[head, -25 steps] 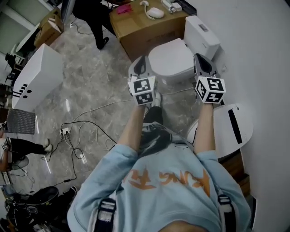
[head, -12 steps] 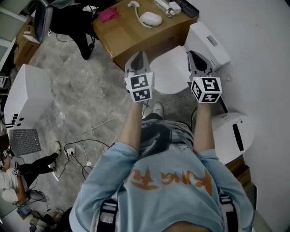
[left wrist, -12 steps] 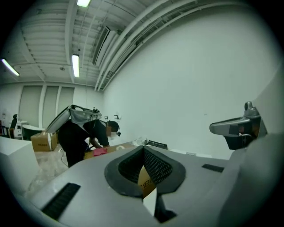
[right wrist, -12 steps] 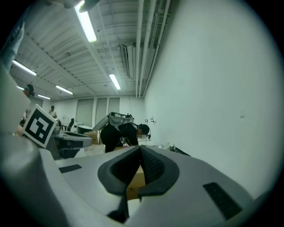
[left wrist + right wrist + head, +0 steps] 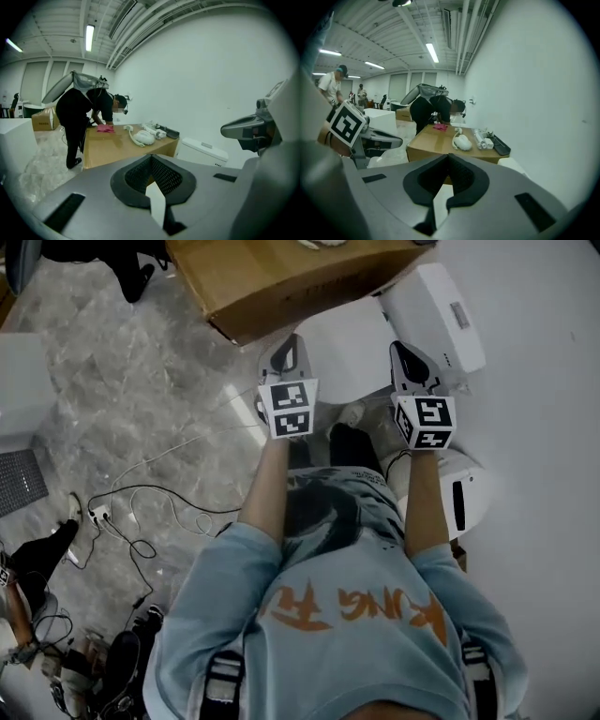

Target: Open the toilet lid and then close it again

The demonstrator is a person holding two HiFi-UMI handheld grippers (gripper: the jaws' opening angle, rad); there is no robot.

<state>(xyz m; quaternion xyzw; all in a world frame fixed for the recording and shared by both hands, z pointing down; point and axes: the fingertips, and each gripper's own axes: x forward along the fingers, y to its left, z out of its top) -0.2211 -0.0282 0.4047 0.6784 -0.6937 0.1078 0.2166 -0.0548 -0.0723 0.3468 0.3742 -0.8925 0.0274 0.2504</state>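
The white toilet stands against the wall with its lid (image 5: 345, 338) down and its tank (image 5: 433, 304) behind. My left gripper (image 5: 289, 345) hovers over the lid's left side, jaws shut and empty. At the lid's right side my right gripper (image 5: 400, 351) is shut too, holding nothing. Neither visibly touches the lid. In the left gripper view the shut left gripper (image 5: 151, 161) points past the tank (image 5: 202, 151), with the right gripper (image 5: 251, 131) beside it. In the right gripper view the right gripper (image 5: 446, 160) is shut, and the left gripper's marker cube (image 5: 346, 124) shows at left.
A large cardboard box (image 5: 281, 273) with small items on top stands left of the toilet. A second white rounded fixture (image 5: 461, 498) sits by the wall near my right arm. Cables (image 5: 141, 517) lie on the marble floor. A person (image 5: 82, 117) bends over the box.
Both grippers have moved forward and down toward the toilet, staying shut. The toilet and box now sit closer and higher in the head view.
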